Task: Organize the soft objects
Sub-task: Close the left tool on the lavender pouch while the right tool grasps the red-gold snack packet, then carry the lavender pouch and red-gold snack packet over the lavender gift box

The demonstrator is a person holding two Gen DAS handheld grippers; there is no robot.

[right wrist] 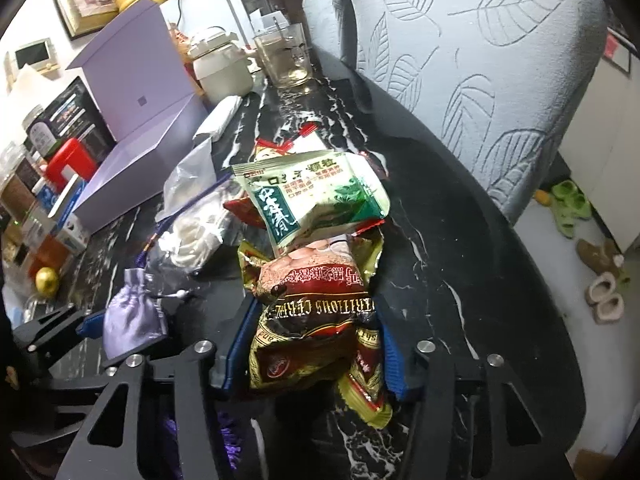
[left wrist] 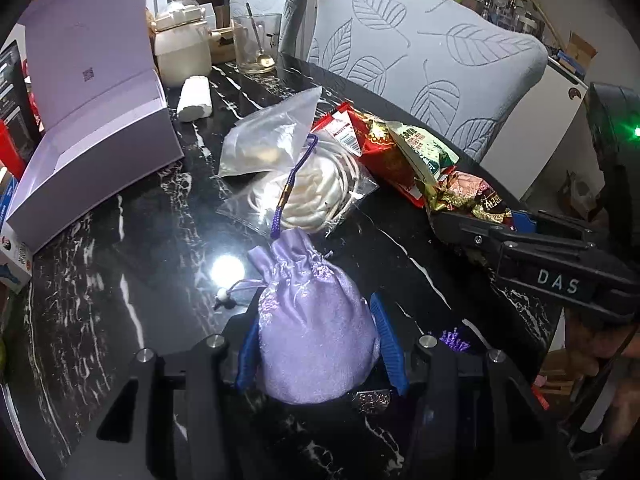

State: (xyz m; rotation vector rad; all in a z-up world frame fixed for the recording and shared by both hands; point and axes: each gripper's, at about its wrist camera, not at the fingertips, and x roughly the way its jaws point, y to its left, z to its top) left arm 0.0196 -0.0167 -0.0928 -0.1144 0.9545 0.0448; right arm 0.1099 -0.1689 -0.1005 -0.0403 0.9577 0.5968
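Observation:
A lilac satin drawstring pouch (left wrist: 312, 344) sits on the black marble table (left wrist: 120, 280), and my left gripper (left wrist: 316, 308) is shut on it, blue pads pressing both its sides. The right wrist view shows the same pouch (right wrist: 132, 316) at lower left. A crumpled gold and maroon cereal packet (right wrist: 312, 320) lies between the blue pads of my right gripper (right wrist: 314, 304), which is shut on it. A green and white sachet (right wrist: 316, 192) rests on top of the packet's far end. From the left wrist view the right gripper (left wrist: 472, 228) comes in from the right.
Clear plastic bags with coiled white cord (left wrist: 312, 192) and a red snack packet (left wrist: 376, 148) lie mid-table. An open lilac box (left wrist: 100, 136) stands at left, with a white pot (left wrist: 182, 52) and a glass (left wrist: 256, 44) behind. Leaf-patterned chairs (left wrist: 432, 64) line the far edge.

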